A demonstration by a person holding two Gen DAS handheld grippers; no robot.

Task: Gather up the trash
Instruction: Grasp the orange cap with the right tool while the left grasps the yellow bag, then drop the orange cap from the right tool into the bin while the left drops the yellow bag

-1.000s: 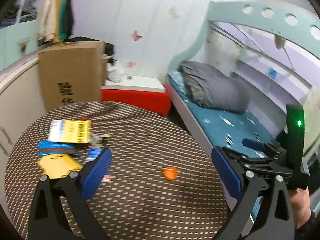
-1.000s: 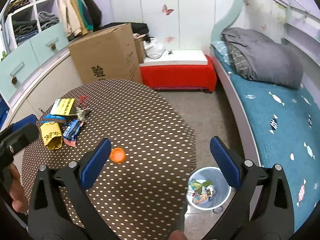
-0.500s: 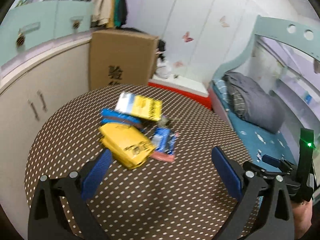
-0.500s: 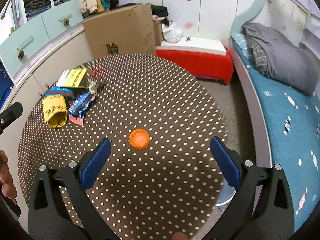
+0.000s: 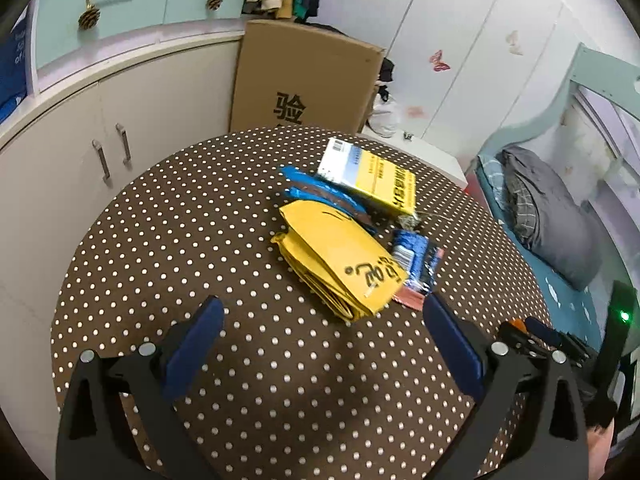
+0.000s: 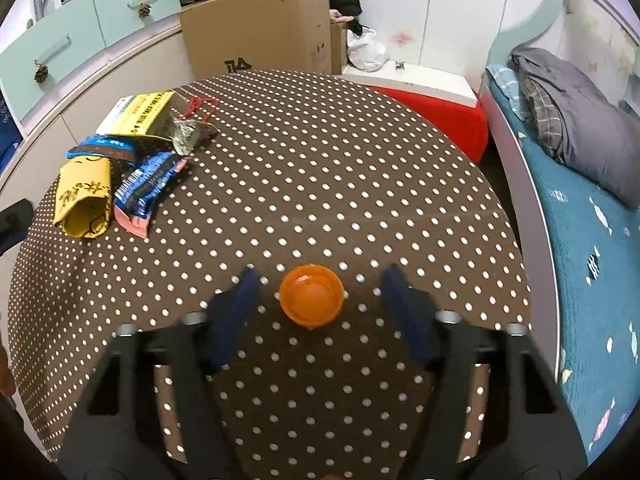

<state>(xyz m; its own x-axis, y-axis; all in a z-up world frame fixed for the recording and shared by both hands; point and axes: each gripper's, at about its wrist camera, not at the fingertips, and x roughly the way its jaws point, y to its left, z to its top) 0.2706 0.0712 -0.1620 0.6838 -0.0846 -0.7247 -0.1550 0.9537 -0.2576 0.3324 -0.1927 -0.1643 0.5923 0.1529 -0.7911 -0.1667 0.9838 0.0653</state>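
Note:
An orange bottle cap (image 6: 311, 300) lies on the brown dotted table (image 6: 360, 160). My right gripper (image 6: 322, 274) straddles it; its jaws are closing, with a gap on each side of the cap. My left gripper (image 5: 322, 304) hangs open just short of a pile of trash: a yellow bag (image 5: 340, 256), a blue snack wrapper (image 5: 416, 256), a blue-brown wrapper (image 5: 320, 196) and a yellow-white box (image 5: 372, 176). In the right wrist view the same pile sits at the far left, with the yellow bag (image 6: 84, 200) nearest and a crumpled foil scrap (image 6: 186, 132) beside the box (image 6: 138, 114).
A tall cardboard box (image 5: 304, 80) stands behind the table, against a curved cabinet (image 5: 100, 120). A bed (image 6: 580, 200) with a grey pillow runs along the right. A red stool with a white top (image 6: 440, 108) sits past the table's far edge.
Both grippers came down toward the table. The left one swung over to the wrapper pile. The right one drew up around the orange cap, and its jaws narrowed.

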